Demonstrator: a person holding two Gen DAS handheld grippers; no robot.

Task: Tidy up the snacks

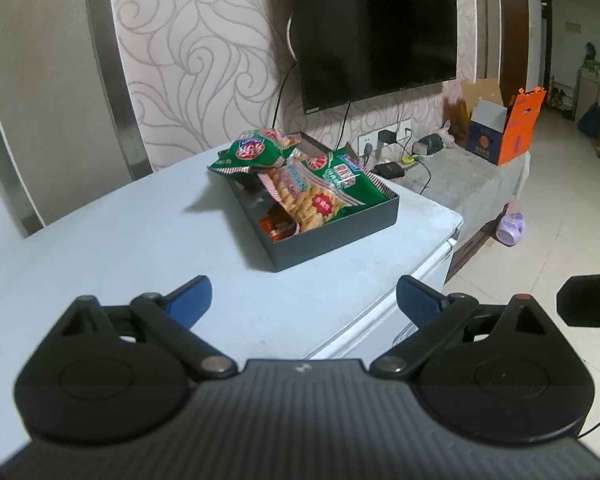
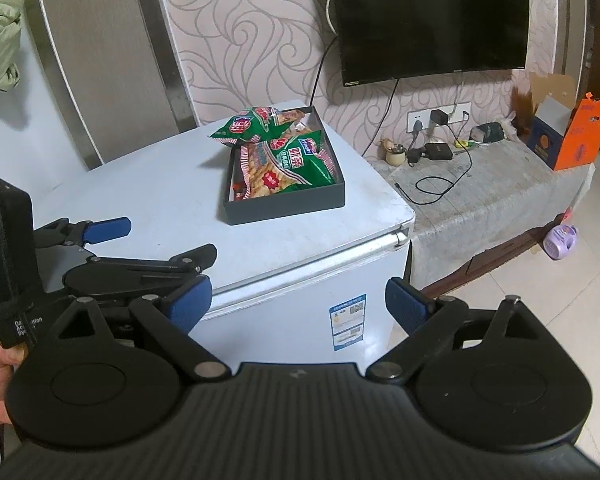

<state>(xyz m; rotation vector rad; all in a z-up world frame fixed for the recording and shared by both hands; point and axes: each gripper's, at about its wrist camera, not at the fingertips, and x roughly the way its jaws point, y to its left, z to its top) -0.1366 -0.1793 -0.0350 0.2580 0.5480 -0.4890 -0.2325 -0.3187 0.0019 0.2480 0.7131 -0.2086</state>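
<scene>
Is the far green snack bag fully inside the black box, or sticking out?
Sticking out. The far green snack bag lies tilted on the black box rim, one end overhanging the white top.

Your left gripper is matt black plastic with textured blue pads. Before you, the dark box looks like matt card; the green snack bags are glossy crinkled film. The pale-blue freezer top appears smooth, faintly scuffed.
</scene>
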